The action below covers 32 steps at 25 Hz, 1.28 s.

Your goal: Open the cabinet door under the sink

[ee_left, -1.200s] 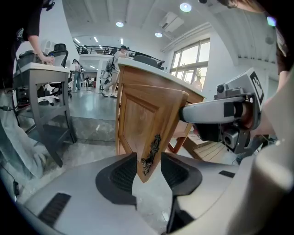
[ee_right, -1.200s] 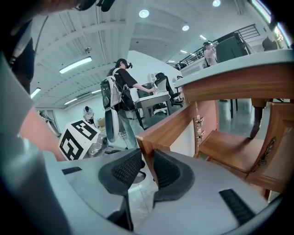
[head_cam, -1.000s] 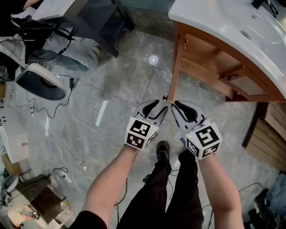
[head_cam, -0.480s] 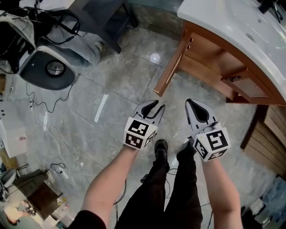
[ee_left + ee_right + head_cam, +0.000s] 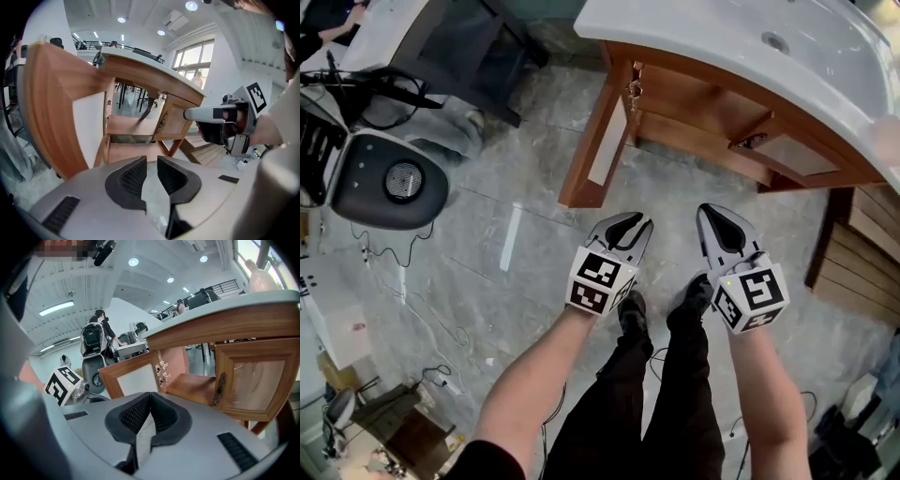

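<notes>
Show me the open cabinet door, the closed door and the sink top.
open cabinet door [image 5: 607, 141], head view, pale inner panel.
closed door [image 5: 258, 380], right gripper view, centre panel.
sink top [image 5: 703, 33], head view, bare surface.

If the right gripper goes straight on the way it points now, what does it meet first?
Probably the cabinet's bottom shelf, near the door hinges. Depth is unclear and it points somewhat downward, so the floor may come first.

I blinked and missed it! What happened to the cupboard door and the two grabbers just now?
The cabinet door swung wider open, leftward. Both grippers drew back from its edge. The right gripper shut its jaws, empty; the left gripper is closing its jaws on nothing. The other door stayed put.
</notes>
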Motion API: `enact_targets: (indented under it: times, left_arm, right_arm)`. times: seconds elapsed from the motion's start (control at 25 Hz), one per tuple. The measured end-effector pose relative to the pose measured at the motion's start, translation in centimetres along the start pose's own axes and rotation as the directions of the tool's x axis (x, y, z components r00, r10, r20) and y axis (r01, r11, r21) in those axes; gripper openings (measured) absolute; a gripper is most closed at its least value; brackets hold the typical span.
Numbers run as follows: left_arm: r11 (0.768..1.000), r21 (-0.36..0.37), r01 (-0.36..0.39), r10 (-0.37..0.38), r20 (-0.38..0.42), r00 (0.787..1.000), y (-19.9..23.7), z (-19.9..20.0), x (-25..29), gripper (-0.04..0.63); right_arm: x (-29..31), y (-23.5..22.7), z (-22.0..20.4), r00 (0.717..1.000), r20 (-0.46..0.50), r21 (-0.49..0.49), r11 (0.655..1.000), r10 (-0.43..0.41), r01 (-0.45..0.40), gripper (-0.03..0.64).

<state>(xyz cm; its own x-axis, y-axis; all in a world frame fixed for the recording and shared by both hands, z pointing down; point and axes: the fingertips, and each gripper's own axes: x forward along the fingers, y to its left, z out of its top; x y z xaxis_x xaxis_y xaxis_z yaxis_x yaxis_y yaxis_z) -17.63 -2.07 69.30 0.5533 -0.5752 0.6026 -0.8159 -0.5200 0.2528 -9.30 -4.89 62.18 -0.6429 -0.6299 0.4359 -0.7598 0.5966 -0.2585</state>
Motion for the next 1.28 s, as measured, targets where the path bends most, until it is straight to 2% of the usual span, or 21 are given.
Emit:
enact_targets:
  times: [0.4, 0.6, 0.88, 1.12, 1.28]
  left_arm:
    - [1.0, 0.015, 0.02, -0.02, -0.007, 1.0, -2.7, 7.0, 10.6, 0.064]
    - [1.0, -0.005, 0.024, -0.024, 0.025, 0.999, -3.5, 10.2, 14.1, 0.058]
    - [0.994, 0.032, 0.103, -0.104, 0.04, 0.994, -3.2, 13.6, 17.7, 0.055]
    - [0.982, 0.097, 0.165, -0.168, 0.019, 0.986, -0.7, 15.3, 18.3, 0.055]
    - [0.974, 0.131, 0.183, -0.188, 0.02, 0.982, 0.9, 16.5, 18.4, 0.055]
  right_arm:
    - [-3.2, -12.5, -0.4, 0.995, -0.021, 0.093, 0.991, -0.096, 0.098, 0.032]
    - [-3.0, -17.0, -0.6, 0.989, -0.048, 0.122, 0.982, -0.141, 0.146, 0.052]
    - [1.5, -20.0, -1.4, 0.98, -0.082, 0.169, 0.966, -0.182, 0.194, 0.11]
    - [5.2, -22.4, -1.4, 0.96, -0.055, 0.264, 0.923, -0.274, 0.279, 0.118]
    - [7.0, -22.9, -2.5, 0.94, -0.088, 0.27, 0.901, -0.329, 0.341, 0.127]
